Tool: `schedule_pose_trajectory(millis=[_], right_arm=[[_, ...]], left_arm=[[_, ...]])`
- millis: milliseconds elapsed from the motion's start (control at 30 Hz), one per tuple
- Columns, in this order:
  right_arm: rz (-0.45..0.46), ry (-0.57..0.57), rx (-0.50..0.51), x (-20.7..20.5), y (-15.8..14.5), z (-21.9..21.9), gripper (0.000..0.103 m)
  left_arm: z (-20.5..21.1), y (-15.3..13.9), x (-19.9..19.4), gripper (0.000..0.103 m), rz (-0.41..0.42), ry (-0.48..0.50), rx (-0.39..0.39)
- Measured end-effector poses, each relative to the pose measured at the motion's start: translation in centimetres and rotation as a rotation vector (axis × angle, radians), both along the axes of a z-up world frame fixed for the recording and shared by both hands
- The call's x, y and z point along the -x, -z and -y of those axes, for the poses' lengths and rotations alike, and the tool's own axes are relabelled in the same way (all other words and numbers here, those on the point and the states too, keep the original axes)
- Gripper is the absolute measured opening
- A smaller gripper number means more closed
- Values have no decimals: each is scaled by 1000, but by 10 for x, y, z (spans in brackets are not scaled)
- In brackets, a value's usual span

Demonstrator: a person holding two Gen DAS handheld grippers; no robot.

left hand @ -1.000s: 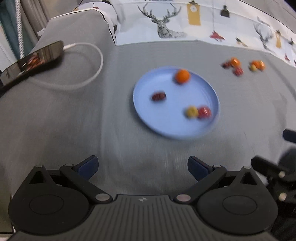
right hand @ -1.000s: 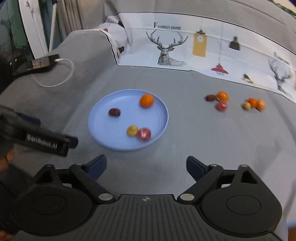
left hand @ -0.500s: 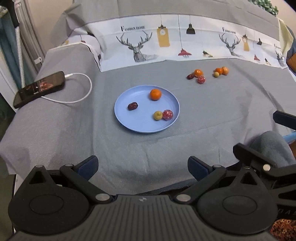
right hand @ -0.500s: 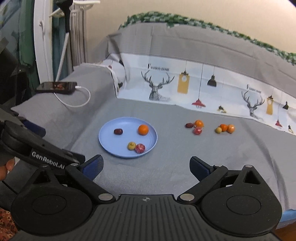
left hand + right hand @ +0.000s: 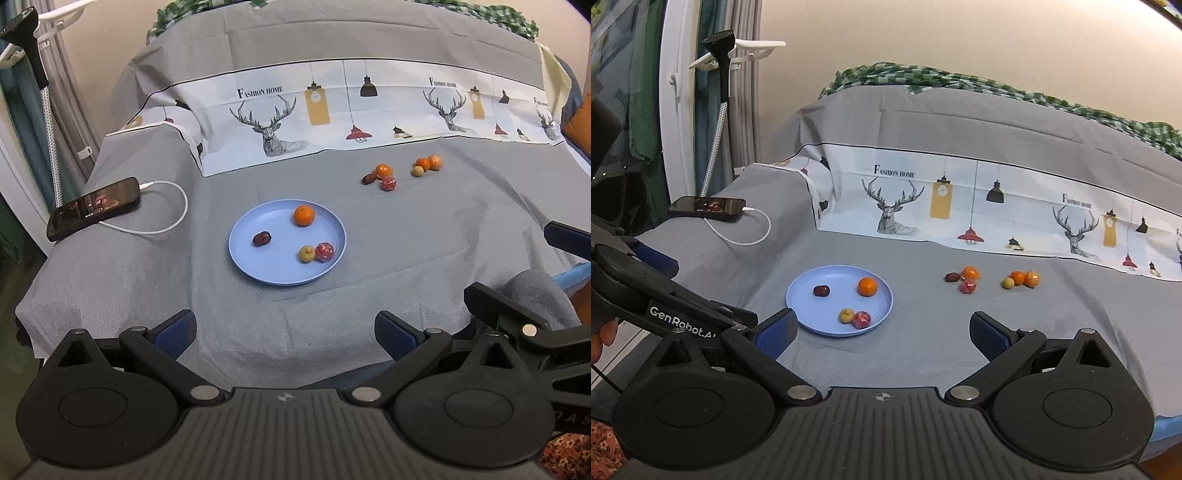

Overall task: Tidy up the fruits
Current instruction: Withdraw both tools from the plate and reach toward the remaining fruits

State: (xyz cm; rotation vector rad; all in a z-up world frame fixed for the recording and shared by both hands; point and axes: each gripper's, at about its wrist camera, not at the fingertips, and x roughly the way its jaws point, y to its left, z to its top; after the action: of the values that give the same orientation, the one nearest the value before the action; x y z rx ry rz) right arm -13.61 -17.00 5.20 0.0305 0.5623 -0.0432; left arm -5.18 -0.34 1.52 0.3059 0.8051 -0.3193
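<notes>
Four fruits on blue plate; six loose fruits beyond.

Soft even indoor light, both views sharp, faint shadows cast, fisheye bending seen toward 3 and 9 o'clock edges

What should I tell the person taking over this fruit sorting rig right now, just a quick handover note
Left gripper: open, empty, held back at the near edge of the grey cloth.
Right gripper: open, empty, also held back from the fruit.
Blue plate: holds four pieces, an orange, a dark date, a small yellow-green fruit and a red wrapped fruit touching it.
Left to do: six pieces are on the cloth beyond the plate, a group of three and another three further right.
The phone on its cable lies on the left.
</notes>
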Motion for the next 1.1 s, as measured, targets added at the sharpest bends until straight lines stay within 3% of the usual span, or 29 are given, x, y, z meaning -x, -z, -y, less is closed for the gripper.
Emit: schedule_pose_trajectory(millis=[333, 700, 1100], right_arm=[[-2, -3, -18, -2, 0, 2, 99], [-52, -15, -40, -16, 12, 5, 99], [-117, 173, -152, -50, 46, 53, 100]], left_arm=[[-5, -11, 5, 103, 37, -32, 3], [-9, 2, -13, 103, -20, -46, -18], [19, 18, -68, 103, -90, -81, -55]])
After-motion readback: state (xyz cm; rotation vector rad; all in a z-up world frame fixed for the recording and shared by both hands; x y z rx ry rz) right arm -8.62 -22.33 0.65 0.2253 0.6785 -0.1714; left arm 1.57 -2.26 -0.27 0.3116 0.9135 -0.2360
